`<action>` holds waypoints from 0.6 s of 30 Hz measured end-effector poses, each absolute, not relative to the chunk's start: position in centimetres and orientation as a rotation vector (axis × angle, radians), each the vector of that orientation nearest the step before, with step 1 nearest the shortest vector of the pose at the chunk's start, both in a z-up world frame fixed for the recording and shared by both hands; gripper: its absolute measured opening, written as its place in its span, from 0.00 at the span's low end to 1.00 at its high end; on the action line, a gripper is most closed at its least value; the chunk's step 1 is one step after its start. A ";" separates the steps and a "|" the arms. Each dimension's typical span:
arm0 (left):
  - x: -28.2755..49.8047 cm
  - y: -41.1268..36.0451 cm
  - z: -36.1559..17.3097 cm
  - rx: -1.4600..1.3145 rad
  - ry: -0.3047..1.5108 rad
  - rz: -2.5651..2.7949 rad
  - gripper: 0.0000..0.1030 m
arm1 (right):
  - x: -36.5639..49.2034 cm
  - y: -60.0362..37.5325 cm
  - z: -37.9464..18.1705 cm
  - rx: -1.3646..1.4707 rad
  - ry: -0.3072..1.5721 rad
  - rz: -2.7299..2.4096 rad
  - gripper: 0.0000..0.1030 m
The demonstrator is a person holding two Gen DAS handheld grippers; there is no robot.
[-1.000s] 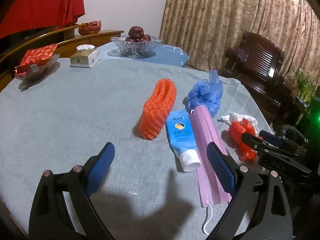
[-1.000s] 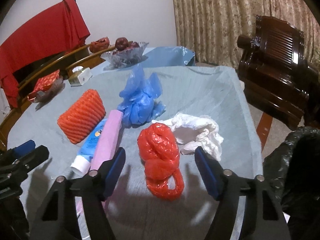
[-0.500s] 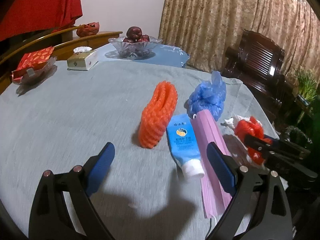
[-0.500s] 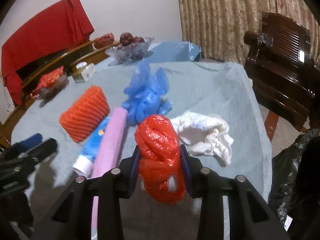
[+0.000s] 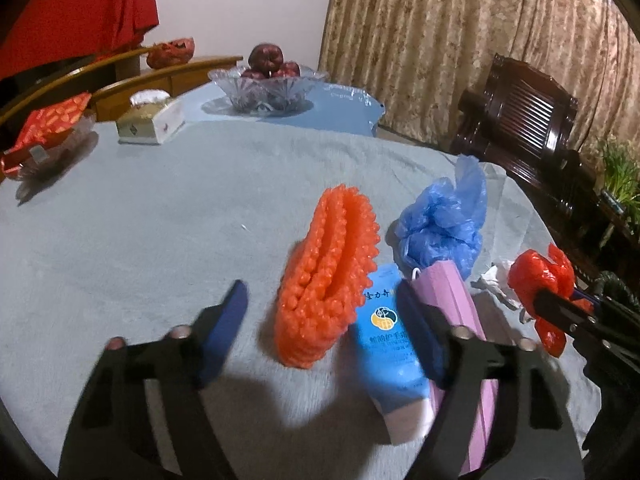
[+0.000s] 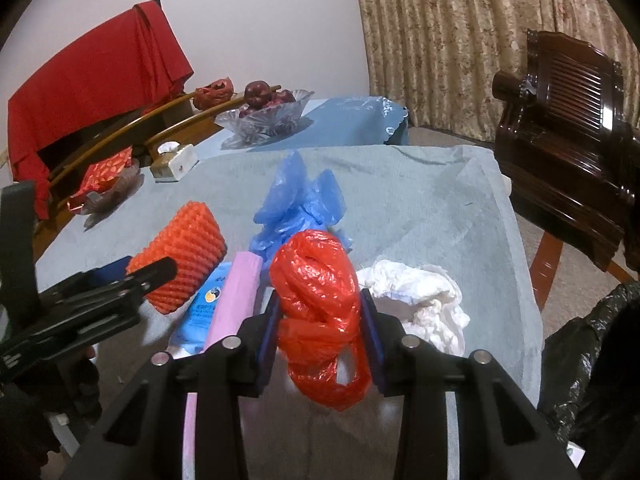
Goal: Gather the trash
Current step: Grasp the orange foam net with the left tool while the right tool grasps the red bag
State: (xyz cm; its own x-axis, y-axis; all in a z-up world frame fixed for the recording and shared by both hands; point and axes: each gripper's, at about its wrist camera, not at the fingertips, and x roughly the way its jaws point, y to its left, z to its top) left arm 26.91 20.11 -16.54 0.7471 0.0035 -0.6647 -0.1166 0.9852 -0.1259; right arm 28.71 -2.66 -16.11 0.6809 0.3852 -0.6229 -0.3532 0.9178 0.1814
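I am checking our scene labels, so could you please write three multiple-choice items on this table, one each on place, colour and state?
1. What lies between the orange foam net and the pink mask?
A blue tube
B tissue box
C fruit bowl

2. What colour is the bag in the right gripper?
A blue
B red
C white

3. The left gripper is:
A shut on the net
B shut on the tube
C open, with the net between its fingers

Answers: A, the blue tube lies between them; B, the red bag is clamped; C, gaps show beside both fingers.
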 end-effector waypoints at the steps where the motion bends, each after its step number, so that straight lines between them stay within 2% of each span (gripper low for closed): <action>1: 27.3 20.2 -16.8 -0.174 0.739 0.055 0.45 | 28.7 -2.5 -16.1 0.048 0.710 0.414 0.37; 3: 27.6 20.3 -17.1 -0.182 0.758 0.048 0.29 | 28.7 -2.5 -16.0 0.051 0.709 0.416 0.37; 4: 27.6 20.3 -17.1 -0.184 0.760 0.049 0.27 | 28.7 -2.5 -16.0 0.049 0.708 0.416 0.37; 7: 26.7 20.3 -16.1 -0.192 0.735 0.055 0.24 | 28.5 -2.4 -15.7 0.040 0.699 0.418 0.37; 18: 22.1 17.4 -10.7 -0.138 0.666 0.071 0.24 | 26.3 -3.7 -13.1 0.063 0.656 0.424 0.37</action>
State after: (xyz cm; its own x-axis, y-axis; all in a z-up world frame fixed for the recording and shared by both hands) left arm 22.05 17.42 -10.68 0.7842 0.0215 -0.6202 -0.1102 0.9884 -0.1050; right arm 26.30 -3.66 -13.09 0.7102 0.4016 -0.5782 -0.3621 0.9128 0.1892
